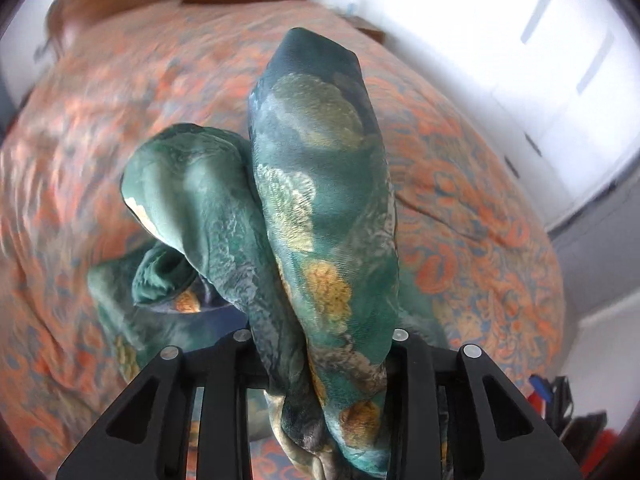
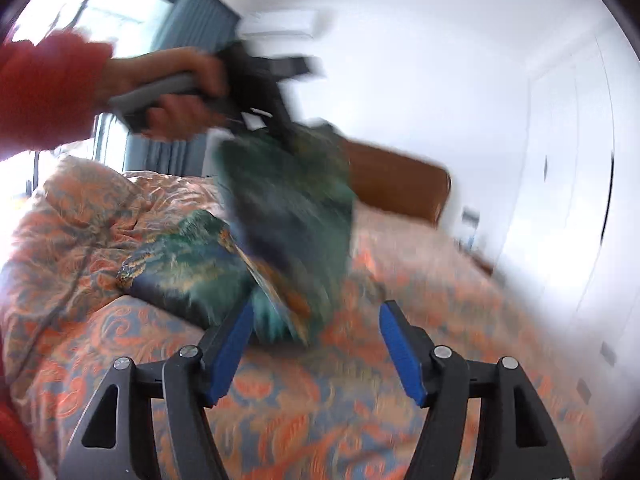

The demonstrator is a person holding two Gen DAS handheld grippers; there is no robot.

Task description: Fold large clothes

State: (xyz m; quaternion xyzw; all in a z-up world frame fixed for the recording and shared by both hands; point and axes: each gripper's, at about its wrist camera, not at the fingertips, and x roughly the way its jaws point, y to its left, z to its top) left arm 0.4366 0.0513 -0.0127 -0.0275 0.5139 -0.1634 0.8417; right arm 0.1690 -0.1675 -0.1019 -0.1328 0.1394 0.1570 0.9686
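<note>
Right tongs [image 2: 316, 344] gaping wide, blue pads [image 2: 232, 354] bare, nothing between them, low over bed [image 2: 280, 420]. Left tongs [image 1: 320, 344] clamped on bunched green floral garment [image 1: 320, 200]. Fabric lifted, rest trailing onto orange paisley bedspread [image 1: 480, 240]. Beyond: person's hand [image 2: 176, 92], red sleeve [image 2: 44, 88], gripping left tool. Far back, wooden headboard [image 2: 400, 188], white wardrobe [image 2: 560, 160].

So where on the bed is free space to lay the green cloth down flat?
The bedspread is bare between the green cloth and the wooden headboard, and also just beyond the right gripper. The rumpled part on the window side, left of the cloth, is crowded with folds.
</note>
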